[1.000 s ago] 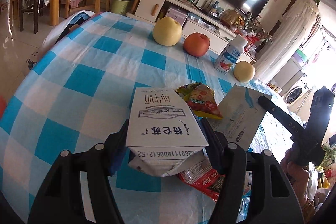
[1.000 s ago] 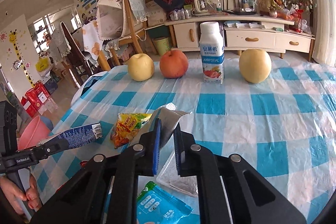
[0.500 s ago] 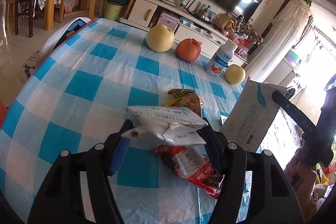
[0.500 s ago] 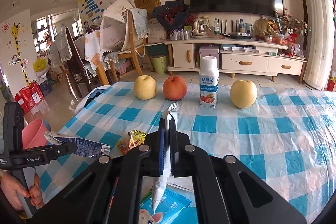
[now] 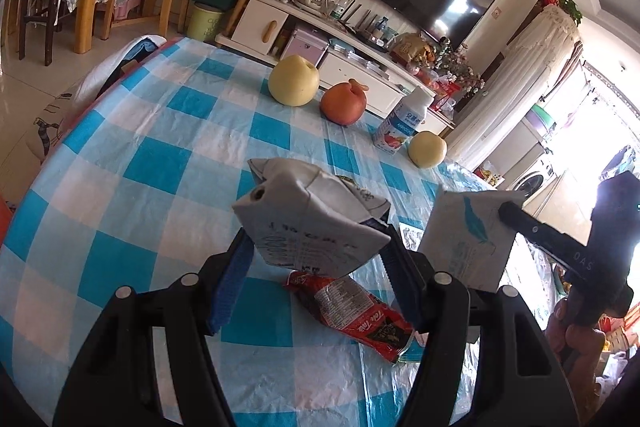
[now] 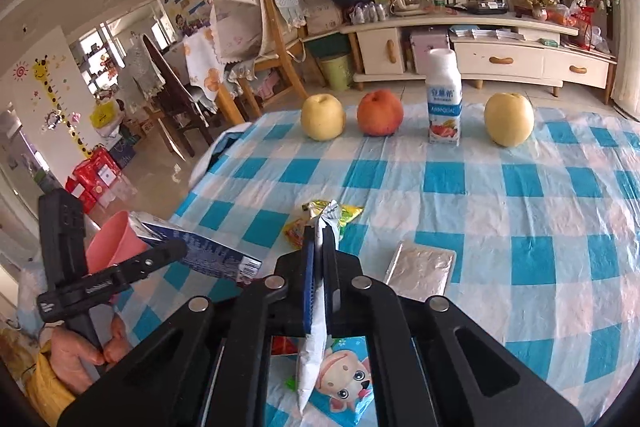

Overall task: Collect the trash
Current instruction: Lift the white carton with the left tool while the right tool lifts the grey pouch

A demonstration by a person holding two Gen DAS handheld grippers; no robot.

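As the two loads have come up off the checked cloth over the last second, the left gripper (image 5: 316,259) now clamps a crumpled white-and-blue milk carton (image 5: 308,223) tilted nose-up in mid-air, while the right gripper (image 6: 320,259), its jaws nearly together, pinches a flat white foil sachet (image 6: 314,343) hanging on edge. Both pieces look ready for the pink bin (image 6: 114,241) at the table's left edge; a red snack wrapper (image 5: 352,315), a silver foil packet (image 6: 420,267) and a yellow crisp bag (image 6: 304,227) lie uncollected on the blue-and-white table (image 6: 520,211), before the fruit and the yoghurt bottle (image 6: 444,99)
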